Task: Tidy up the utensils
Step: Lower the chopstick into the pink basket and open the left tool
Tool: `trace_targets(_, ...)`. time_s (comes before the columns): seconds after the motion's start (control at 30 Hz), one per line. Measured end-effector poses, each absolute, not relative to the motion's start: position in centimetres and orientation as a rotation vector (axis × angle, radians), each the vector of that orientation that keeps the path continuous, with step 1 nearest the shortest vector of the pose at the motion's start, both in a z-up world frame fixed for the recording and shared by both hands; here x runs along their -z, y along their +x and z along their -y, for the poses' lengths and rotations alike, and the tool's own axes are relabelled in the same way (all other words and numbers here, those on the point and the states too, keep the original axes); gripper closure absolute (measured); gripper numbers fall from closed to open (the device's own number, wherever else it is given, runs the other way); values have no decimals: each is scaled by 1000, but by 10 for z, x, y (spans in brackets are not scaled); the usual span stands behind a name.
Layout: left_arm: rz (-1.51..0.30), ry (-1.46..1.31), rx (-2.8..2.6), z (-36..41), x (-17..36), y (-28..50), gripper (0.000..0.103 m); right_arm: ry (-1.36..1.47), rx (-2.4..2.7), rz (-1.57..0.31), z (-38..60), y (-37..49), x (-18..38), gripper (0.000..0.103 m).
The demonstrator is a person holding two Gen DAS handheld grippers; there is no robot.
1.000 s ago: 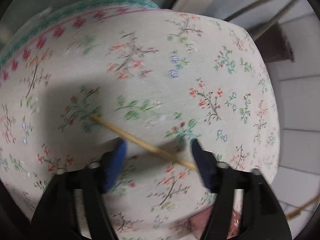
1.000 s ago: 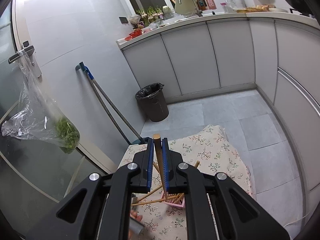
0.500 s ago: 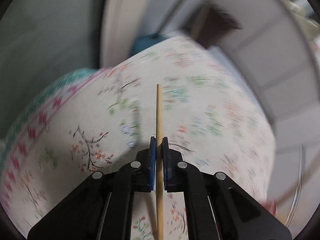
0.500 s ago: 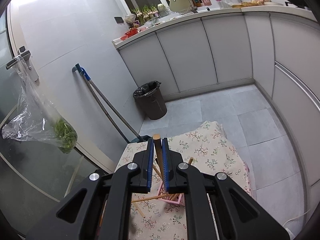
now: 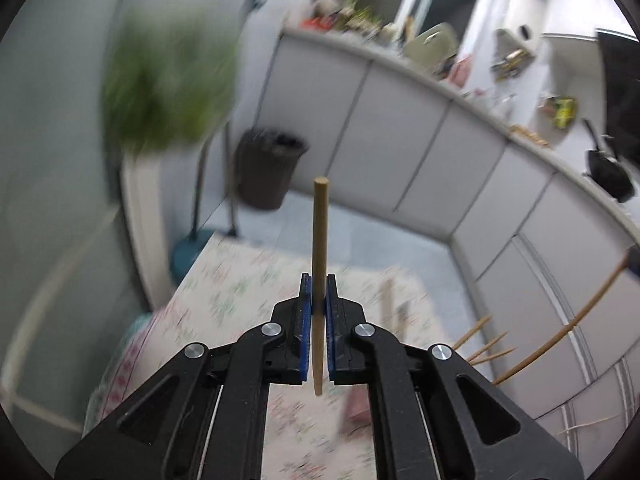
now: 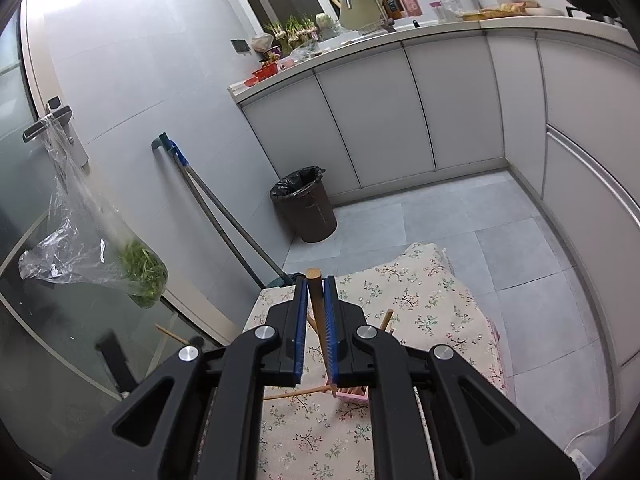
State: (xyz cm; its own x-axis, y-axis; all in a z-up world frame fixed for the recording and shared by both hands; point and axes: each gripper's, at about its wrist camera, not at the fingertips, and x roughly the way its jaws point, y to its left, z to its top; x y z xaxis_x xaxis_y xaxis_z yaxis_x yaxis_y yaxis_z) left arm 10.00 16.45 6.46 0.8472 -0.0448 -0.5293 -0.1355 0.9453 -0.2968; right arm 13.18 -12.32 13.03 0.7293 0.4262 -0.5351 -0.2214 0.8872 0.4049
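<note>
Both of your hand-held grippers grip chopsticks: left hand-held gripper (image 5: pixel 315 292) clamps one chopstick (image 5: pixel 320 240), right hand-held gripper (image 6: pixel 316 292) another (image 6: pixel 316 300). Next: drop each into the pink holder (image 6: pixel 352 394) just below the right one.

Floral-cloth worktop (image 6: pixel 420 300) bare toward 1 o'clock; open passage there. At 6 o'clock, pink holder (image 6: pixel 352 394) with loose chopsticks (image 6: pixel 294 393) blocks low travel. Left view blurred; splayed sticks (image 5: pixel 486 350) apparently obstruct at 4 o'clock.

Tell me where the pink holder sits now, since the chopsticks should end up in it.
In the right wrist view, the pink holder sits on the floral cloth, low centre, just below the right gripper and its clamped chopstick.
</note>
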Motion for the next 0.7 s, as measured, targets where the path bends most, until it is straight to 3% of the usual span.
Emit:
trace_targets(0.23,-505,-288,68,-115,-106,114,98,320,-347,-641,132,131,-139,94)
trace_targets(0.4,-542,-248,93,-84,-85,135,98,324,-341,-644,137,134,-136,94)
trace_targets(0.6,-629,-135,89,-51,-23,153,95,337,-336,-663,139,141,-127,94)
trace_targets(0.7,-600,-160,93,-56,-18,144,84,329,-337,-659,136,142,-127,94)
